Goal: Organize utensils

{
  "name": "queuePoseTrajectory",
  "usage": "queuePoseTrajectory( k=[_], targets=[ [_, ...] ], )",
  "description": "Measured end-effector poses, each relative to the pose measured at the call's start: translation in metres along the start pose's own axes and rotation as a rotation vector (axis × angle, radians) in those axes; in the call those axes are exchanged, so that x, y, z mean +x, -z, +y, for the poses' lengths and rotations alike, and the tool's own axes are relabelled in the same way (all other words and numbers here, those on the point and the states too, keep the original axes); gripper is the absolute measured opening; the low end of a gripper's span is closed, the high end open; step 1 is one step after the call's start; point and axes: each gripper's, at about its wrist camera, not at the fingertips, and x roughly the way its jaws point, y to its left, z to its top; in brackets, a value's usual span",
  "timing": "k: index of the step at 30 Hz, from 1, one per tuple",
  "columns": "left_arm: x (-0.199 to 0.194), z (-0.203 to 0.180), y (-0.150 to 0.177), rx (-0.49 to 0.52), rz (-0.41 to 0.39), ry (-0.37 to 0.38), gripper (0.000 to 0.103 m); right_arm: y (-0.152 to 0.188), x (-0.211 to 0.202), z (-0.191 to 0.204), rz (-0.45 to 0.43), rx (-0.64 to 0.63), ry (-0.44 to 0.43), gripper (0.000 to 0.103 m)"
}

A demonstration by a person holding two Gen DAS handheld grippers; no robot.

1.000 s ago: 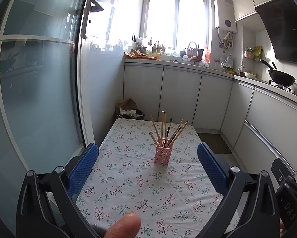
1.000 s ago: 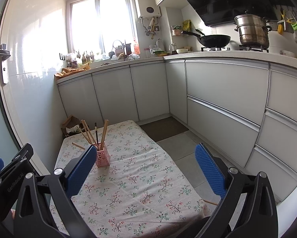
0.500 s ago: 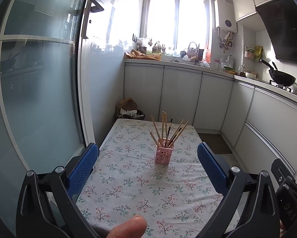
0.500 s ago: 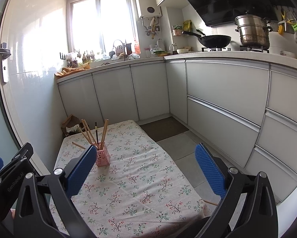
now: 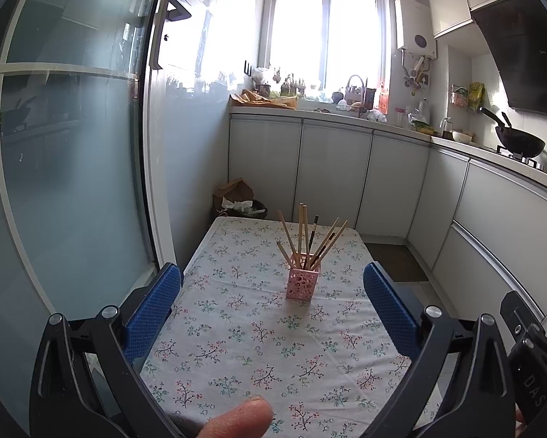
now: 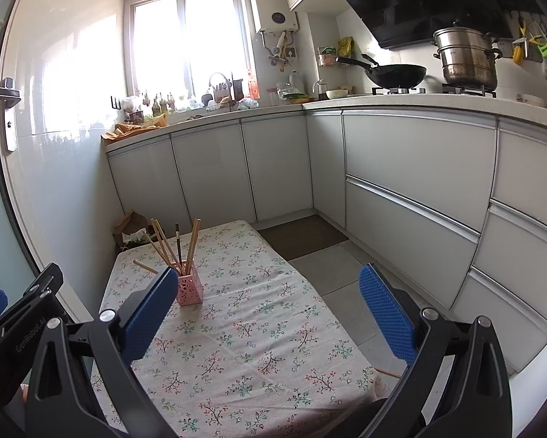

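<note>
Pink holder (image 5: 303, 283) upright near the far end of the tablecloth (image 5: 258, 332), clear of every edge, chopsticks (image 5: 304, 235) fanned out of it. Left gripper (image 5: 273, 314) and right gripper (image 6: 268, 315) both gaping, empty, above the near end (bare floral cloth between). One stray chopstick (image 6: 388, 373) at the near right corner.
</note>
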Motion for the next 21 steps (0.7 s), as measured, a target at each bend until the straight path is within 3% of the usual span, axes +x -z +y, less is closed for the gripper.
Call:
queuePoseTrajectory(
  k=[10, 21],
  targets=[
    [-0.013, 0.003, -0.002, -0.022, -0.102, -0.015, 0.096, 0.002, 0.004, -0.001, 0.015, 0.004, -0.001, 0.097],
    [-0.008, -0.002, -0.002, 0.004, -0.07, 0.001, 0.096, 0.001, 0.001, -0.002, -0.002, 0.004, -0.003, 0.097]
  ],
)
